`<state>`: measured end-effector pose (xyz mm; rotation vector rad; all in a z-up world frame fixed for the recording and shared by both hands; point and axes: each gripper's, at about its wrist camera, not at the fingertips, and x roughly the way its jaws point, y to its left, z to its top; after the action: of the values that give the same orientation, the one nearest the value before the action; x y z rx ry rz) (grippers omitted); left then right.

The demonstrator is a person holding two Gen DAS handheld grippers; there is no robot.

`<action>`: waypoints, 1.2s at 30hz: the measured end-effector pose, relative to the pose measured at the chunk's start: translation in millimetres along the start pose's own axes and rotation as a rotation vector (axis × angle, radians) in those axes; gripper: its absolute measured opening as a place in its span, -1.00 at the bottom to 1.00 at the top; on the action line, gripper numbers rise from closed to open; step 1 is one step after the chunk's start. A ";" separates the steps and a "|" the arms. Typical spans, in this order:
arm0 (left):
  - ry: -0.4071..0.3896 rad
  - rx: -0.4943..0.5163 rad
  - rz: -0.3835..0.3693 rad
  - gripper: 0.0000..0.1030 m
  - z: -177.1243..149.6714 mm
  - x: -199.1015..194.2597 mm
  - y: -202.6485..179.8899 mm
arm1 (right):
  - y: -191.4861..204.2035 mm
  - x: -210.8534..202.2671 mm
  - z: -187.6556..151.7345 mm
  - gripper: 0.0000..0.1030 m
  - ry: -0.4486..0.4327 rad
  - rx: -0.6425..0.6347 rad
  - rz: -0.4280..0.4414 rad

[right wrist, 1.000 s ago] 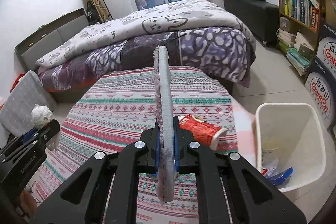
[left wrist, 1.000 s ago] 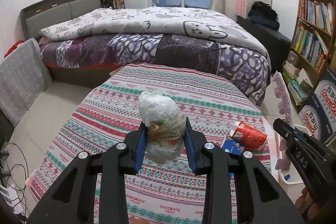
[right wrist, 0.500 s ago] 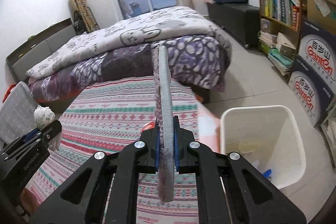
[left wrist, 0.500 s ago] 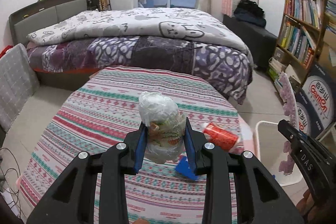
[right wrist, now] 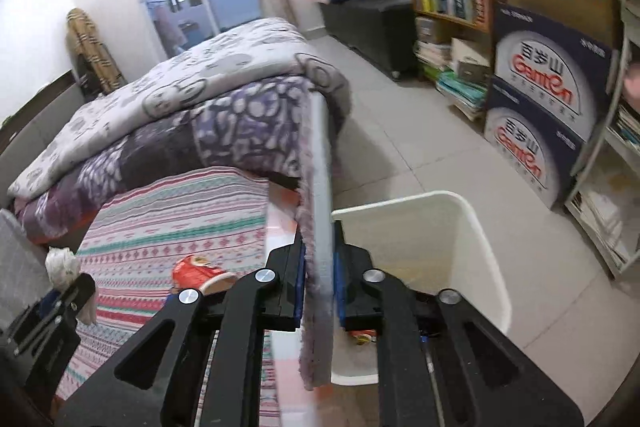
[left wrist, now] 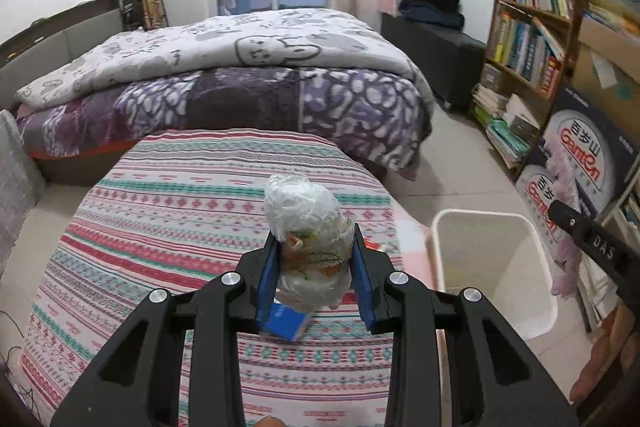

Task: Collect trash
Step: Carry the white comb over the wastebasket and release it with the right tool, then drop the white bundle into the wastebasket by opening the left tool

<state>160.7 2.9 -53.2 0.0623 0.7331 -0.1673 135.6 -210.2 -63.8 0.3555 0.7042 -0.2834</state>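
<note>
A crumpled ball of clear plastic bag (left wrist: 304,223) sits between the blue pads of my left gripper (left wrist: 314,251), which is shut on it above the striped tablecloth (left wrist: 180,211). My right gripper (right wrist: 320,267) hangs over the near edge of the white bin (right wrist: 472,211). Its jaws are opening, and a flat grey and pink fuzzy piece (right wrist: 320,167) still stands upright between them with a thin gap at the right pad. A red can (right wrist: 196,273) lies on the cloth near the bin. Under the bag lies a blue packet (left wrist: 288,321). The bin (left wrist: 496,219) holds some scraps.
A bed with a purple and white quilt (left wrist: 240,79) stands behind the table. Bookshelves (left wrist: 532,19) and printed cartons (right wrist: 548,83) line the right wall beside the bin. A grey cushion (left wrist: 16,167) leans at the left. Tiled floor (right wrist: 408,131) runs between bed and shelves.
Both grippers swung right, toward the bin. The bin has come under the right gripper, whose pads have parted slightly from the fuzzy piece. The left gripper's hold on the bag is unchanged.
</note>
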 end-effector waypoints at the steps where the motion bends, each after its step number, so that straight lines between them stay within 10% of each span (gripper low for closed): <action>1: 0.003 0.004 -0.005 -0.36 -0.4 1.2 -3.8 | -6.3 -0.8 0.6 -0.22 -0.002 0.020 -0.016; 22: 0.065 0.125 -0.206 -0.35 -6.3 16.4 -118.3 | -117.5 -32.1 16.1 0.70 -0.045 0.313 -0.143; 34: 0.162 0.153 -0.313 -0.33 -1.6 42.2 -177.8 | -146.6 -33.6 16.1 0.83 -0.038 0.478 -0.133; 36: 0.175 0.154 -0.318 -0.09 -0.6 46.9 -182.4 | -149.5 -32.0 15.9 0.83 -0.033 0.499 -0.127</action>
<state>162.9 -182.7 -84.7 0.1080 0.9012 -0.5273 66.3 -347.4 -64.2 0.7799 0.6194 -0.5875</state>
